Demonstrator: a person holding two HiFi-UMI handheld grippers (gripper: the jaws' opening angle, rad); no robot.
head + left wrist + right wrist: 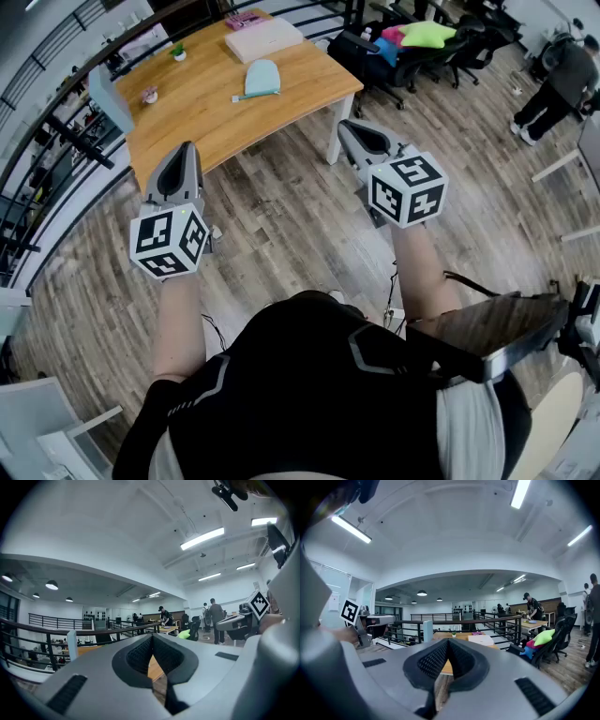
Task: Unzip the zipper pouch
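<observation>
The light blue zipper pouch (262, 77) lies flat on the wooden table (206, 117), a thin strap trailing from its near left corner. Both grippers hang in the air over the floor, well short of the table. My left gripper (184, 150) points toward the table's near edge, and its jaws are shut with nothing between them (152, 641). My right gripper (345, 127) sits near the table's right corner, shut and empty too (448, 644). Neither gripper view shows the pouch.
A white box (264, 39), a pink item (244, 19), a small potted plant (178, 52) and a small pink object (150, 95) share the table. Office chairs with a green cushion (427, 34) stand behind it. A railing (56, 131) runs along the left. A person (553, 89) stands far right.
</observation>
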